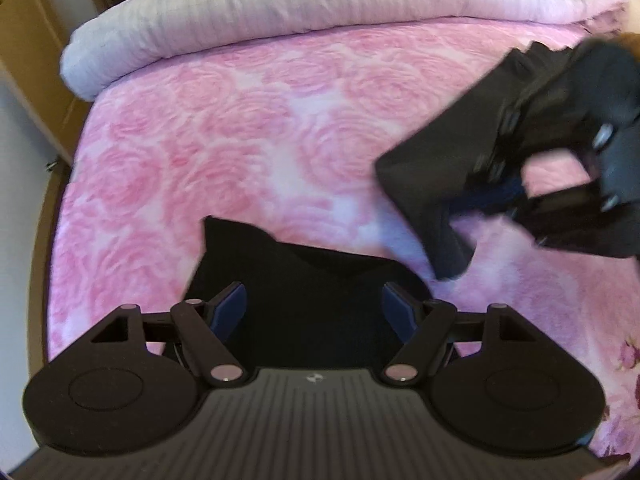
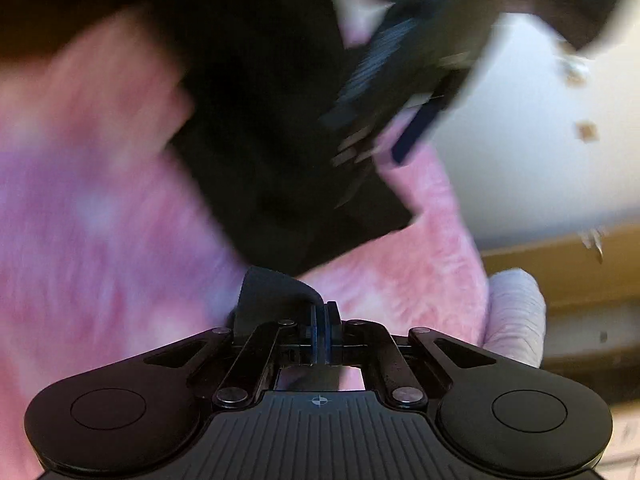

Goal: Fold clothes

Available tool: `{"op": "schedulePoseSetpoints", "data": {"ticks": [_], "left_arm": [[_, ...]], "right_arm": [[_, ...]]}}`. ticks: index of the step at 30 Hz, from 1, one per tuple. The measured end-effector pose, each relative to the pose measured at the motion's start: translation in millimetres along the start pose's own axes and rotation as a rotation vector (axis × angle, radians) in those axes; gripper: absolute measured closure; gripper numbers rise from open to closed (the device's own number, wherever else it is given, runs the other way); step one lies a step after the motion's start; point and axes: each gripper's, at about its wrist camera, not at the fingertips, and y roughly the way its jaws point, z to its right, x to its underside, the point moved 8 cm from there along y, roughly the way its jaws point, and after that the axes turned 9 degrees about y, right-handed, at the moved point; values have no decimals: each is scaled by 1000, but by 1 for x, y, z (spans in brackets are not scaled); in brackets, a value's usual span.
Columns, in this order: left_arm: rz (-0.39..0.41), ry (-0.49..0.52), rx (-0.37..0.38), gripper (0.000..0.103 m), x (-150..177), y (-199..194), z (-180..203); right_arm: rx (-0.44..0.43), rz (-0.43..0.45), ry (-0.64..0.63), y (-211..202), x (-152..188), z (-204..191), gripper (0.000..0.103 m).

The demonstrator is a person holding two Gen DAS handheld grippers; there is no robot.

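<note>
Black garment (image 1: 320, 280), pink blanket (image 1: 240, 140), grey duvet (image 1: 280, 4)

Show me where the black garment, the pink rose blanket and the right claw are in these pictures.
black garment (image 1: 420, 184): left wrist view, on the lifted flap.
pink rose blanket (image 1: 240, 140): left wrist view, on a bare flowered part.
right claw (image 2: 326, 312): right wrist view, between the shut fingertips pinching black cloth.

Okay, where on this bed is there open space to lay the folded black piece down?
The widest bare stretch of the pink blanket lies between the rolled grey quilt and the black garment, toward the bed's left edge. It is crowded lower right, where the right claw lifts a garment corner, and under the open left claw.
</note>
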Motion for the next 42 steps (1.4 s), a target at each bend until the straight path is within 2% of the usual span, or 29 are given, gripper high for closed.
{"op": "schedulePoseSetpoints", "data": {"ticks": [2, 6, 8, 10, 13, 16, 19, 20, 23, 25, 26, 28, 30, 32, 34, 36, 39, 42], "left_arm": [[1, -21, -4, 31, 0, -2, -6], [-4, -5, 20, 31, -3, 1, 0], [-11, 34, 41, 31, -6, 6, 13], [-20, 65, 56, 31, -8, 11, 26], [-35, 97, 70, 31, -12, 18, 43], [-42, 118, 85, 31, -23, 21, 57], [-41, 161, 100, 31, -41, 23, 74], [-39, 179, 106, 31, -49, 23, 81], [-18, 231, 129, 31, -80, 23, 109], [-4, 263, 147, 31, -101, 25, 132], [3, 280, 157, 31, -110, 27, 141], [14, 314, 179, 31, -126, 32, 162], [18, 342, 201, 31, -140, 42, 188], [22, 359, 221, 31, -152, 52, 215], [26, 370, 229, 31, -164, 65, 243], [19, 368, 222, 31, -175, 80, 270], [6, 338, 198, 31, -193, 104, 302], [-1, 315, 137, 31, -209, 127, 320]], "right_arm": [[73, 39, 168, -8, -12, 26, 101], [154, -44, 633, -11, 10, 66, 101], [106, -88, 817, -7, 20, 66, 101], [34, -101, 927, -5, 23, 55, 101], [-24, -86, 1037, -6, 21, 52, 101], [-12, -45, 1191, -19, 29, 69, 101], [86, 21, 1323, -47, 55, 107, 101], [147, 38, 1368, -61, 71, 121, 101], [420, 63, 1515, -119, 143, 163, 101], [611, 42, 1688, -158, 210, 171, 101], [702, 11, 1793, -176, 248, 163, 101], [844, -91, 1998, -207, 322, 122, 101], [909, -212, 2158, -226, 378, 66, 101], [926, -310, 2282, -240, 417, 14, 101], [890, -341, 2352, -246, 435, -20, 101], [852, -338, 2350, -253, 436, -32, 101], [791, -269, 2279, -268, 428, -20, 101], [805, -241, 2186, -293, 424, -21, 101]]}}
